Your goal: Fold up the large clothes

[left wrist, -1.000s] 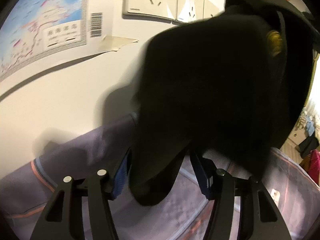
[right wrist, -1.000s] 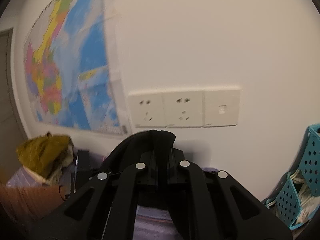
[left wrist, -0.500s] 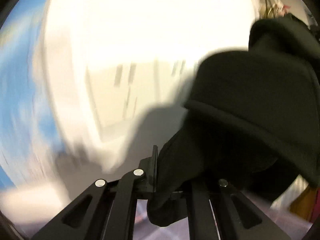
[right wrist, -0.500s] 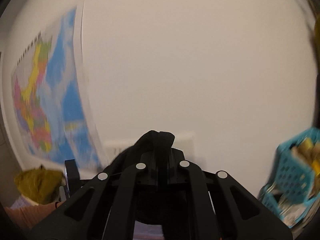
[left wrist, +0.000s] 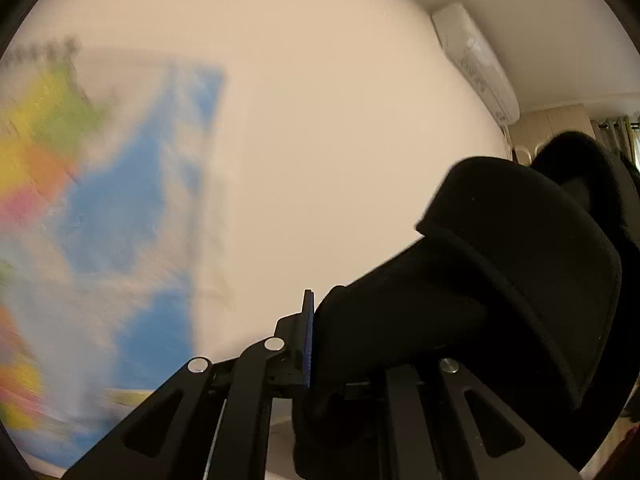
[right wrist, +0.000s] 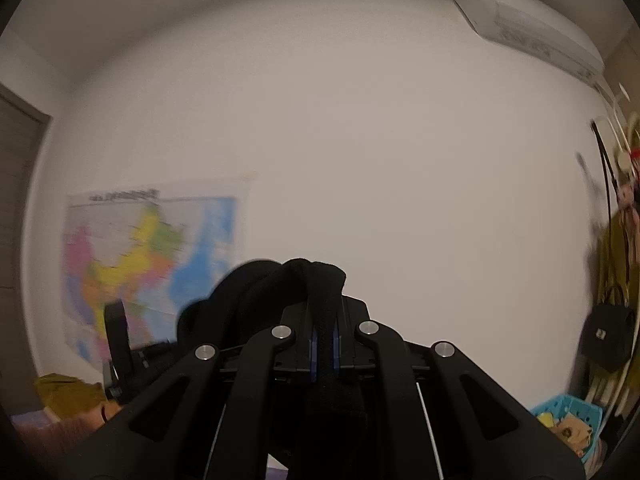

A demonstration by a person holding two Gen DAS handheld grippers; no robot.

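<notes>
A black garment [left wrist: 500,280] fills the lower right of the left wrist view, its thick hem curving up toward the right edge. My left gripper [left wrist: 340,344] is shut on a bunched fold of it; the right finger is buried under the cloth. In the right wrist view the same black garment [right wrist: 316,280] sticks up as a narrow ridge between the blue pads, and my right gripper [right wrist: 324,344] is shut on it. Cloth trails left from that grip toward the other gripper's black body [right wrist: 120,344]. Both grippers point about level at the wall.
A pale wall with a coloured map [right wrist: 152,264] faces both cameras. An air conditioner [right wrist: 528,32] hangs high on the right. A black bag [right wrist: 608,336] hangs at the right, a turquoise basket [right wrist: 572,420] sits below it, and mustard cloth [right wrist: 68,396] lies at lower left.
Both grippers rose a long way with the black garment; the sockets and the bedding dropped out of view. The left jaws, wide apart one second ago, closed on the cloth.
</notes>
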